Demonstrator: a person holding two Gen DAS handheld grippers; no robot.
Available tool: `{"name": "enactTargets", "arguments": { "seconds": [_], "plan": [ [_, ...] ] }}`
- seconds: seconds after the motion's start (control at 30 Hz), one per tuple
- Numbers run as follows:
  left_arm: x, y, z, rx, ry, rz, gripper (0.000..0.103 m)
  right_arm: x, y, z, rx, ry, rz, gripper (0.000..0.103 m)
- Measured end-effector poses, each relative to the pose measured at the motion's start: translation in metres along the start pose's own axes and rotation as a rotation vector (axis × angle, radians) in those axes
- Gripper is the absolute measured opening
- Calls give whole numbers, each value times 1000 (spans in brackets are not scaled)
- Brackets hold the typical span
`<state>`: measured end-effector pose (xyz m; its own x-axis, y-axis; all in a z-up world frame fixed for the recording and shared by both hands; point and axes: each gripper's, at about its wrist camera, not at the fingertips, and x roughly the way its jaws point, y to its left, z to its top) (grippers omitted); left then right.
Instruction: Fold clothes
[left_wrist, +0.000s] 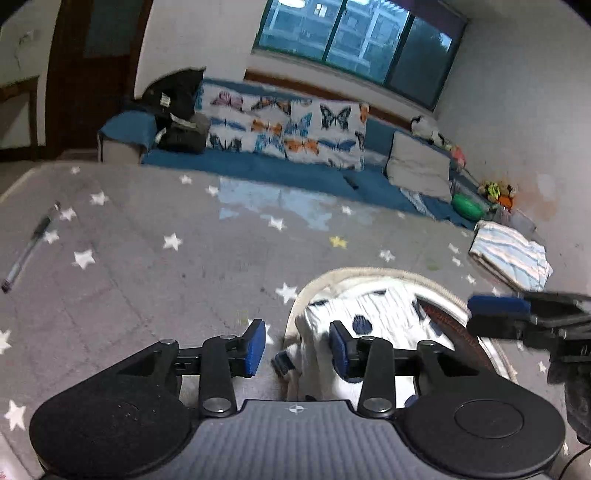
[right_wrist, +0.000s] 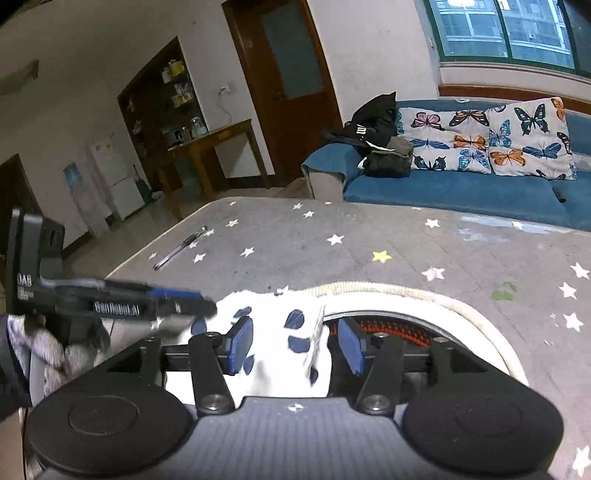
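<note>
- Basket (left_wrist: 369, 275), pale woven rim, sits on the near part of the star-print table (left_wrist: 155, 266); it serves as the source bin for unfolded laundry.
- White garment with dark blue spots (right_wrist: 273, 332) lies heaped in the basket and spills over its near-left rim, not yet spread out.
- Left gripper (left_wrist: 297, 341): jaws partly open, straddling the basket rim and the cloth's edge; pads not pressing, nothing held.
- Right gripper (right_wrist: 295, 345): jaws about half open over the spotted cloth; a fold stands between the pads, apparently ungripped.
- Both tools angle down side by side, likely to take two points and lift the garment flat.
- Folded striped cloth (left_wrist: 511, 256) rests at the table's far right, probably the finished pile.
- Pen (right_wrist: 181, 247) lies well apart, clear of the work area.
</note>
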<state>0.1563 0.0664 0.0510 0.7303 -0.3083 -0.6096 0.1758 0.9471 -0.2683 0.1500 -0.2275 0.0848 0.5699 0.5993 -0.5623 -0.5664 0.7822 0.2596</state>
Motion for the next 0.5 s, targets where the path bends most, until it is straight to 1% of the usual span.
{"name": "enactTargets", "arguments": {
  "seconds": [0.07,0.13,0.23,0.3,0.33,0.4,0.43,0.5],
  "plan": [
    [-10,-7,1,4,-26,0,42,-6,3,-8,-9,21,4,53],
    [-22,-16,0,-5,-47,-31,42,-10,6,-17,-14,37,5,53],
    [-33,-33,-7,-17,-51,-130,42,-11,5,-31,18,47,-7,51],
    [-33,-45,-15,4,-36,-169,42,-10,1,-37,57,52,-5,48],
    [-32,-51,-19,14,-26,-183,41,-10,-1,-39,76,54,-3,44],
    [-24,-53,-26,9,-8,-180,40,-9,-4,-41,103,52,1,43],
    [-20,-51,-28,-4,-1,-173,40,-8,-5,-42,116,50,4,41],
    [-15,-44,-31,-44,5,-152,40,-6,-7,-43,134,52,15,41]
  ]
}}
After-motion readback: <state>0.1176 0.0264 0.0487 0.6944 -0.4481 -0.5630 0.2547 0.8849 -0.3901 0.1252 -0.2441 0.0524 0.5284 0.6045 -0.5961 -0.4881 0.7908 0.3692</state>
